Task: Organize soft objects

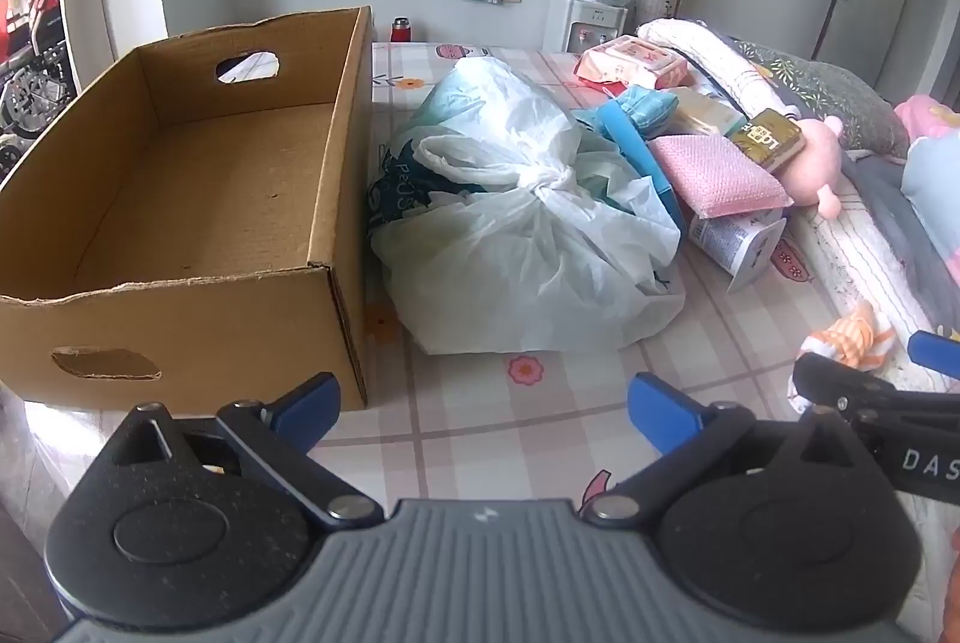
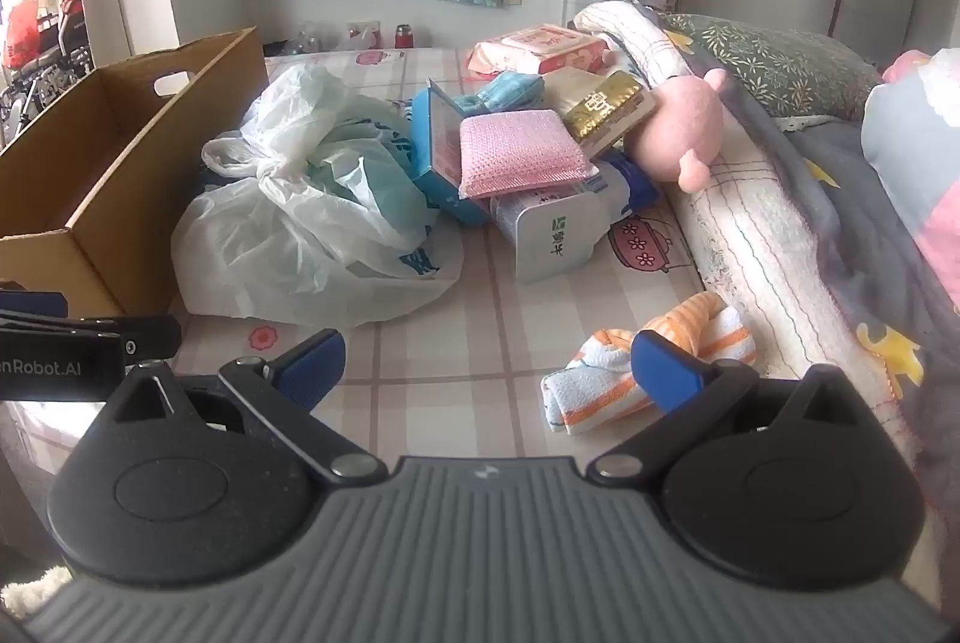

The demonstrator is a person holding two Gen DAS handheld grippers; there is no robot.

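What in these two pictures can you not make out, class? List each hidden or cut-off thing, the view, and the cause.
- Contents of the tied plastic bag, both views: its cloudy film hides them.
- Body of the pink plush toy, both views: the gold packet and bedding cover it.
- Striped towel, left wrist view: the right gripper covers part.
- Cardboard box, right wrist view: cut off by the left edge.

my left claw (image 1: pixel 485 412) has 2 blue finger pads (image 1: pixel 665 418) on black linkage arms, each pinned with silver rivets to a round black hub. between the hubs sits a ribbed grey body bearing a small white mark. my right claw (image 2: pixel 489 361) is built the same. seen from the side, white lettering runs along each claw's black bar.
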